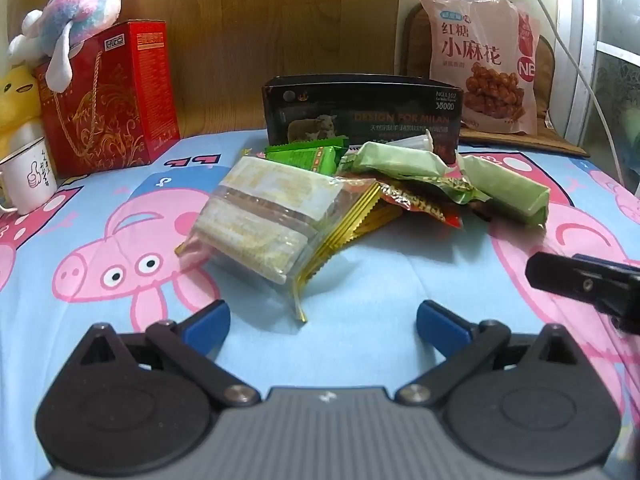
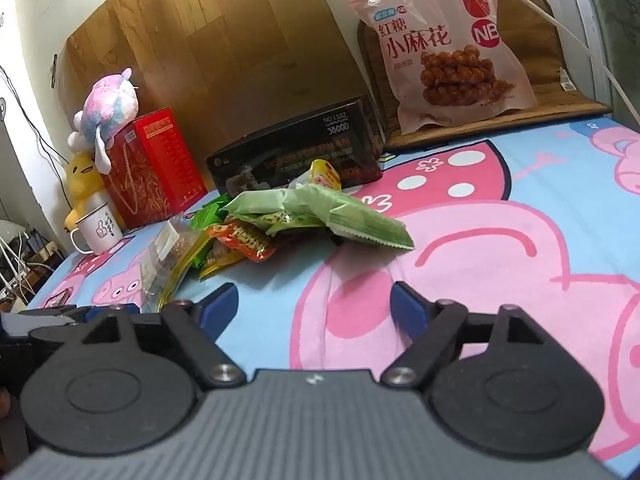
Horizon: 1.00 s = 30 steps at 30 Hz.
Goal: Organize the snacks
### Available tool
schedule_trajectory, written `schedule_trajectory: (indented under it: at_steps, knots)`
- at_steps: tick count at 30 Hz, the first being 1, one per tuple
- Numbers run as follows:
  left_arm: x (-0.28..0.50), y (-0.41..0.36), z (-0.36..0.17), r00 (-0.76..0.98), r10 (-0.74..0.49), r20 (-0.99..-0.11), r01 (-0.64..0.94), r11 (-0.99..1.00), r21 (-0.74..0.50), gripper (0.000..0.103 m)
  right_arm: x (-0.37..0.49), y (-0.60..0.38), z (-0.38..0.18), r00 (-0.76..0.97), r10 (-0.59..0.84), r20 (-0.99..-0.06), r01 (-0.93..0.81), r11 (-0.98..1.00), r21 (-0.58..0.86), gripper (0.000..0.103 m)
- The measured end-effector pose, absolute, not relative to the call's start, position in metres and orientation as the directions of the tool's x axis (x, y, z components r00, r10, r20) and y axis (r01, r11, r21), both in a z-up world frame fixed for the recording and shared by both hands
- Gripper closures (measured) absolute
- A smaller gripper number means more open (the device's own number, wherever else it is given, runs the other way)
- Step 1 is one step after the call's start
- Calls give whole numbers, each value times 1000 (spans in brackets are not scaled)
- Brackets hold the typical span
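Observation:
A pile of snack packets lies on the cartoon-pig sheet (image 1: 360, 264). Nearest my left gripper (image 1: 323, 322) is a clear pack of pale crackers (image 1: 264, 216) with gold edges. Behind it lie green packets (image 1: 508, 192), a bright green packet (image 1: 308, 154) and a red-orange packet (image 1: 420, 202). A black box (image 1: 360, 114) stands open-topped behind the pile. My left gripper is open and empty, just short of the cracker pack. My right gripper (image 2: 314, 306) is open and empty, short of the green packets (image 2: 352, 216); the black box (image 2: 296, 152) is beyond them.
A red gift bag (image 1: 112, 100) with a plush toy (image 1: 80, 12) on top stands back left, with a white mug (image 1: 28, 176) and yellow plush (image 1: 16, 100) beside it. A large pink snack bag (image 1: 484, 60) leans at the back right. The right gripper's body (image 1: 584, 284) shows at the right edge.

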<state>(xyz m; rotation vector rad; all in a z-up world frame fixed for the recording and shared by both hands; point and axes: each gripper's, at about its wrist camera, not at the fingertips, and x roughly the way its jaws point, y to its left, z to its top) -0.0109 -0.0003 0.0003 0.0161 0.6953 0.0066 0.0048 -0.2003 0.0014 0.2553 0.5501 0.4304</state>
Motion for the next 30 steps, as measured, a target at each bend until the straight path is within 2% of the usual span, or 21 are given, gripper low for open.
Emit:
schedule_trajectory:
  at_steps: [8, 17, 20, 22, 23, 24, 26, 27, 28, 30]
  knots:
    - [-15, 4, 1, 778, 5, -628, -8, 1000, -2, 0, 4, -197, 2, 766, 450, -459, -325, 887, 328, 27]
    - [-38, 30, 10, 827, 33, -561, -114, 987, -110, 0, 4, -196, 2, 772, 435, -464, -313, 895, 318, 32]
    - [-47, 41, 7, 809, -15, -588, -123, 973, -194, 0, 4, -195, 2, 773, 431, -466, -314, 898, 309, 34]
    - [-61, 42, 5, 820, -32, -572, -113, 970, -217, 0, 4, -194, 2, 772, 429, -468, -316, 899, 304, 35]
    - [-67, 42, 5, 822, -55, -567, -94, 968, -231, 0, 5, -194, 2, 771, 430, -470, -318, 899, 302, 39]
    - [-73, 41, 5, 823, -98, -559, -54, 967, -249, 0, 5, -193, 2, 767, 434, -472, -323, 898, 300, 49]
    - [-76, 40, 5, 807, -214, -550, 57, 956, -288, 0, 9, -190, 3, 748, 458, -480, -347, 887, 305, 60]
    - [-76, 40, 6, 788, -260, -558, 105, 950, -294, 0, 12, -188, 4, 735, 481, -478, -366, 875, 317, 62]
    - [-78, 40, 7, 787, -257, -560, 111, 953, -282, 0, 14, -186, 5, 717, 515, -470, -391, 855, 340, 62]
    - [-81, 45, 9, 810, -193, -554, 56, 965, -255, 0, 22, -178, 11, 677, 582, -450, -438, 810, 389, 62]
